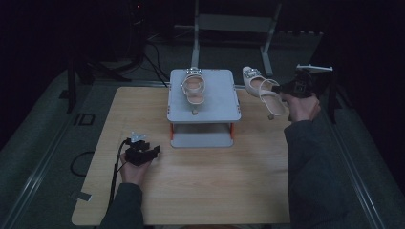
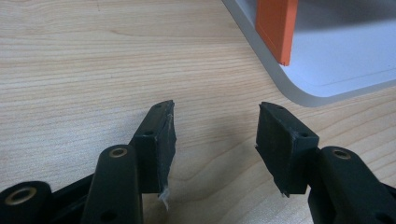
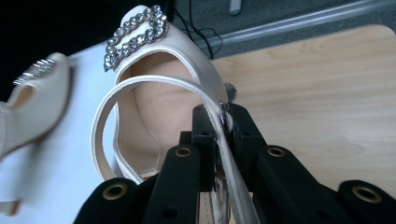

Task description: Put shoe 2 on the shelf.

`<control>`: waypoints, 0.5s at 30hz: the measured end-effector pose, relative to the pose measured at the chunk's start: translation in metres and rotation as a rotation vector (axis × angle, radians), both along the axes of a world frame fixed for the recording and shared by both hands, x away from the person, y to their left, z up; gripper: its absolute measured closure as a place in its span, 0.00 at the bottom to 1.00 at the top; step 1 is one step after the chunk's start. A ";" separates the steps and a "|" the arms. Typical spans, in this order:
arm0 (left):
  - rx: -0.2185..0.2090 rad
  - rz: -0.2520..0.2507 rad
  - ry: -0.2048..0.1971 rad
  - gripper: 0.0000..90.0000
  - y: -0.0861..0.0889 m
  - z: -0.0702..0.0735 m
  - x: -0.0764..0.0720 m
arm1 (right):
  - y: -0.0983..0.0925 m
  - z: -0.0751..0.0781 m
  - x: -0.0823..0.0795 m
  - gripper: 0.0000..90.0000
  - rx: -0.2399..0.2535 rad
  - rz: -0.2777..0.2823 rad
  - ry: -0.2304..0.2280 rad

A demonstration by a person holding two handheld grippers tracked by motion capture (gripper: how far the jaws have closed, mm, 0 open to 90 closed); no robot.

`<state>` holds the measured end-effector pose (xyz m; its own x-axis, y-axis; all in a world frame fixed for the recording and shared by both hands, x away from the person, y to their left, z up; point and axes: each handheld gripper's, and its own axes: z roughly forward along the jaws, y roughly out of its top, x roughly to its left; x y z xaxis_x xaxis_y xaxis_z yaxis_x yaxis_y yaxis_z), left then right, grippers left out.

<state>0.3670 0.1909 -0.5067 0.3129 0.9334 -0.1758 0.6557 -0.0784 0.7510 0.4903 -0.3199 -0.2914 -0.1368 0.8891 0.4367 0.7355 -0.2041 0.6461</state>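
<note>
A cream heeled shoe [image 1: 261,90] with a rhinestone buckle hangs in the air to the right of the grey stand [image 1: 219,102]. My right gripper [image 1: 282,90] is shut on its side edge by the strap. In the right gripper view the shoe [image 3: 159,84] sits between the closed jaws of my right gripper [image 3: 223,122], buckle pointing away. The matching shoe [image 1: 193,87] lies on the stand's top shelf and appears at the left in the right gripper view as well [image 3: 32,102]. My left gripper [image 1: 152,151] rests low over the wooden table [image 1: 200,186], open and empty [image 2: 215,116].
The stand's lower shelf [image 2: 336,65] and an orange post [image 2: 275,28] lie just ahead and right of the left gripper. Beyond the table, cables and metal frame legs [image 1: 267,43] cross the dark floor.
</note>
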 end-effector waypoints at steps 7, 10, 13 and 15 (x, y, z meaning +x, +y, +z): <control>-0.002 -0.002 0.001 0.53 0.000 0.000 0.000 | 0.035 0.023 0.006 0.93 0.011 0.037 -0.006; -0.004 -0.004 0.005 0.53 0.001 0.000 0.000 | 0.054 0.027 0.010 0.93 0.007 0.054 0.007; -0.005 -0.004 0.004 0.53 0.001 0.000 0.001 | 0.073 0.028 0.014 0.93 -0.004 0.066 0.025; -0.007 -0.004 0.004 0.53 0.001 0.000 0.001 | 0.087 0.028 0.017 0.93 -0.012 0.071 0.041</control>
